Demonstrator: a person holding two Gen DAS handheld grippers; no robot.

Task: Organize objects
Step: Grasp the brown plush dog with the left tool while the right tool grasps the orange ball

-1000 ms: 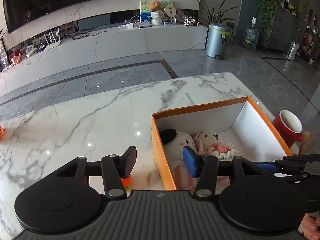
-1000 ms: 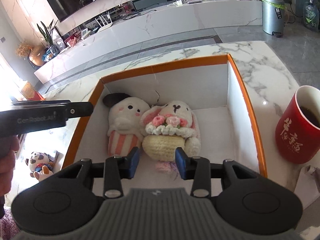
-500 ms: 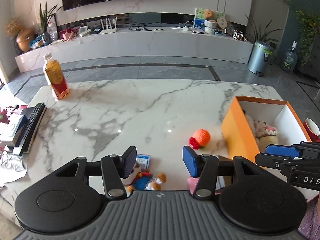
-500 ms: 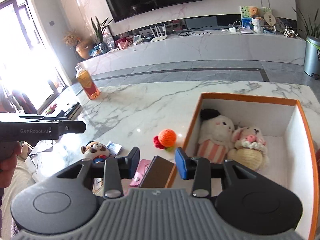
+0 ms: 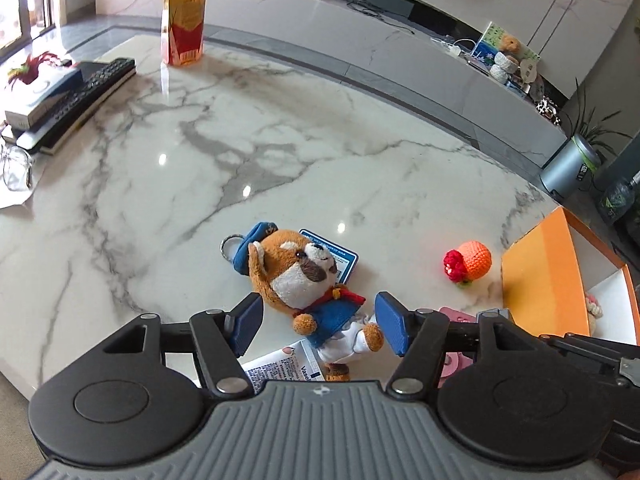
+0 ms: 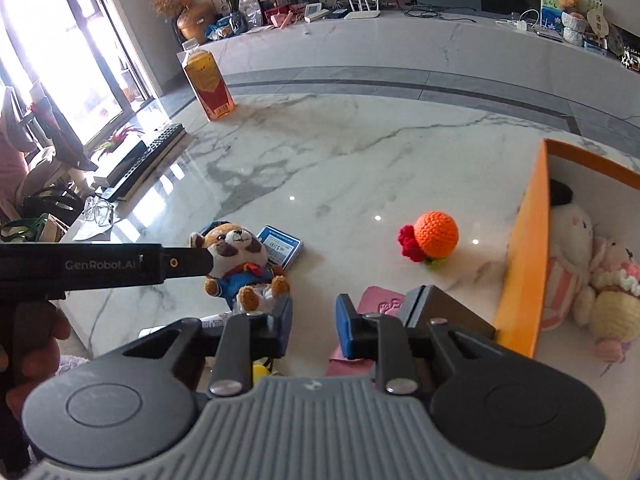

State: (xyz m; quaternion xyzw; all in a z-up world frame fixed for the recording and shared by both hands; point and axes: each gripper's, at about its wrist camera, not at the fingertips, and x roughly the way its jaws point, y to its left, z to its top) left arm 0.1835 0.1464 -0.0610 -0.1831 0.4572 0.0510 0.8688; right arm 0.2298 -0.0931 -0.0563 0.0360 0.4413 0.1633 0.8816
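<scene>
Left wrist view has the plush dog (image 5: 304,276) at lower centre, lying on its back on the marble table (image 5: 240,152), its legs between the blue pads of the left gripper (image 5: 320,326). Those jaws stand wide and have just been opening; neither pad presses on the dog. A blue card (image 5: 340,258) lies under its head, a printed packet (image 5: 280,364) below it, and a crocheted orange (image 5: 472,260) sits to the right, near the orange box (image 5: 540,276) at the right edge.

A second ago this view looked into the box from just beside it; now the box has slid to the edge and the dog has come in.

Right wrist view shows the right gripper (image 6: 314,320) with its jaws narrow, just closing, nothing between them. A pink wallet (image 6: 376,300) lies just beyond its right pad. Earlier it hung over the two plush toys (image 6: 580,264) in the box; now they sit at the far right.

At upper left a bottle of tea (image 5: 184,12) stands upright, a keyboard (image 5: 80,96) below it. Beyond the table run a grey floor and a long white counter (image 5: 400,56).
</scene>
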